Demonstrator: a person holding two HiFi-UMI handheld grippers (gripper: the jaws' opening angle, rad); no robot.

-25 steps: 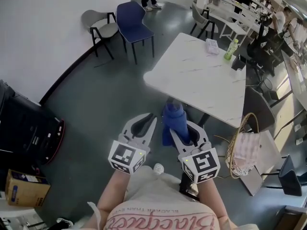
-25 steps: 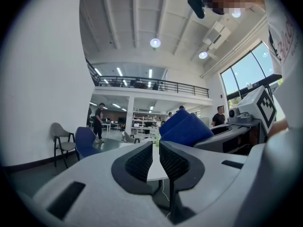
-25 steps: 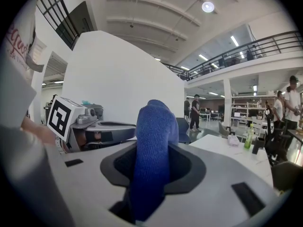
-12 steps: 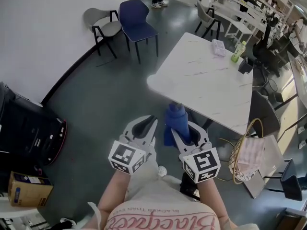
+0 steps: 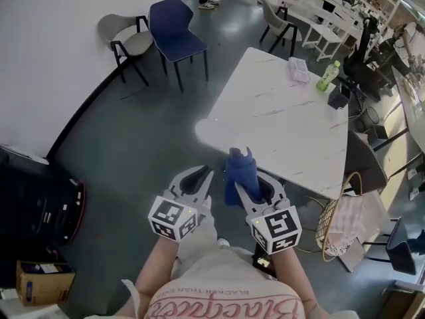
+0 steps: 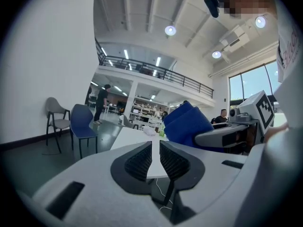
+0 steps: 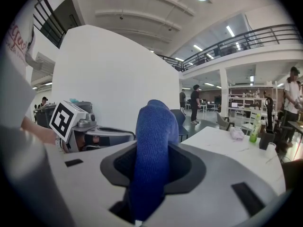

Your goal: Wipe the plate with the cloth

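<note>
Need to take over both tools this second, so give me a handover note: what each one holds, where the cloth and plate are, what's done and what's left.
The left tool has its jaws almost together with nothing between them.
The right tool is shut on the blue cloth, which sticks up out of its jaws.
Both are held out in front of the body over the floor, short of the white table.
No plate shows in any view, so find it first.
Done: cloth in grip. Left: get to the plate and wipe it.
</note>
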